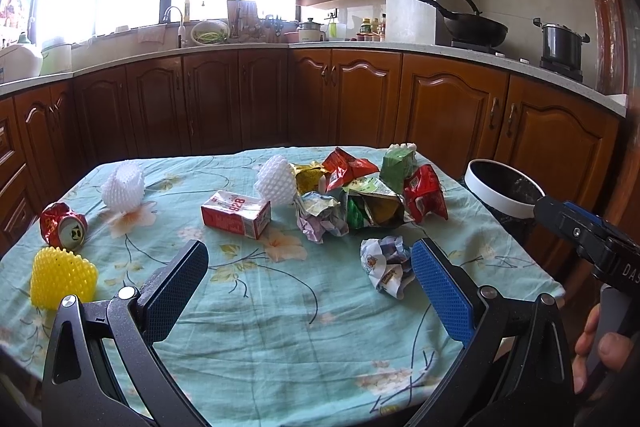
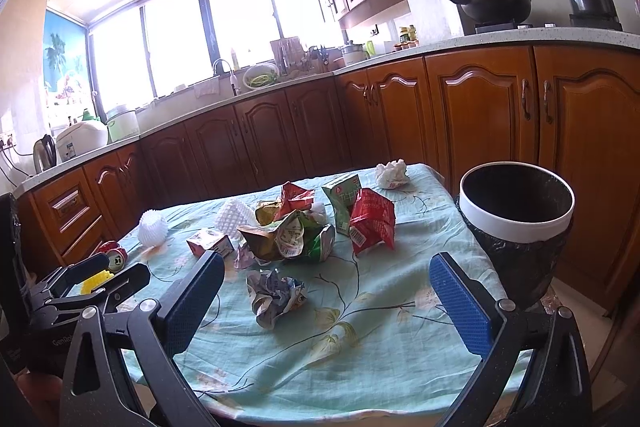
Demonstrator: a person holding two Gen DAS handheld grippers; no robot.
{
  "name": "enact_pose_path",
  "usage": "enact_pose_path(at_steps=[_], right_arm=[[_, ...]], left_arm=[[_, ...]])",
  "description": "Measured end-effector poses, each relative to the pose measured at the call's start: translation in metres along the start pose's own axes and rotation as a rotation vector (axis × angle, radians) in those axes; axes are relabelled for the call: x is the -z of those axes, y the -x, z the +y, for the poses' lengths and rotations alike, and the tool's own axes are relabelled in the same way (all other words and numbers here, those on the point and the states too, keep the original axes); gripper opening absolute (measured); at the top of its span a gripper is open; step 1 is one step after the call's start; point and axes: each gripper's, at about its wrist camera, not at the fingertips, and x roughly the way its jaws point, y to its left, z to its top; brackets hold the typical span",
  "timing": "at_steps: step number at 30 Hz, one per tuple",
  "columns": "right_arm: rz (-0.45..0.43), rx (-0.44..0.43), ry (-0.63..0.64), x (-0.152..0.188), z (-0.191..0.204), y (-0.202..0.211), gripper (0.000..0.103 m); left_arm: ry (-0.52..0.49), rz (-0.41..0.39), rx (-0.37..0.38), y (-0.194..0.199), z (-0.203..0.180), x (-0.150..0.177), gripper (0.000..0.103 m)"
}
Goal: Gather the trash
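Trash lies on a table with a teal floral cloth [image 1: 260, 307]: a crushed red can [image 1: 62, 229], a yellow foam net [image 1: 62, 277], two white foam nets [image 1: 124, 187], a red milk carton [image 1: 236, 213], crumpled wrappers [image 1: 360, 195] and a crumpled paper ball [image 1: 386, 267] [image 2: 276, 297]. A bin with a white rim [image 2: 516, 223] [image 1: 502, 193] stands at the table's right edge. My left gripper [image 1: 310, 291] is open and empty over the near table. My right gripper [image 2: 326, 301] is open and empty, with the paper ball just ahead between its fingers.
Wooden kitchen cabinets [image 1: 360, 99] and a counter run behind the table. A wok [image 1: 472, 25] and a pot [image 1: 560, 45] sit on the stove. A white tissue wad [image 2: 392, 173] lies at the table's far edge. The left gripper shows in the right wrist view [image 2: 100, 277].
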Motion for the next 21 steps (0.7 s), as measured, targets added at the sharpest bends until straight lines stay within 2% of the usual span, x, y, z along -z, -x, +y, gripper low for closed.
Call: enact_pose_path(at_steps=[9,21], right_arm=[[0.013,-0.009,-0.010,0.001,-0.004,-0.004,0.103],[0.085,-0.013,-0.075,-0.004,-0.028,-0.035,0.103]], left_arm=[[-0.005,0.014,0.002,-0.005,-0.003,0.001,0.103],[-0.004,0.110,0.070,-0.032,-0.011,0.007,0.103]])
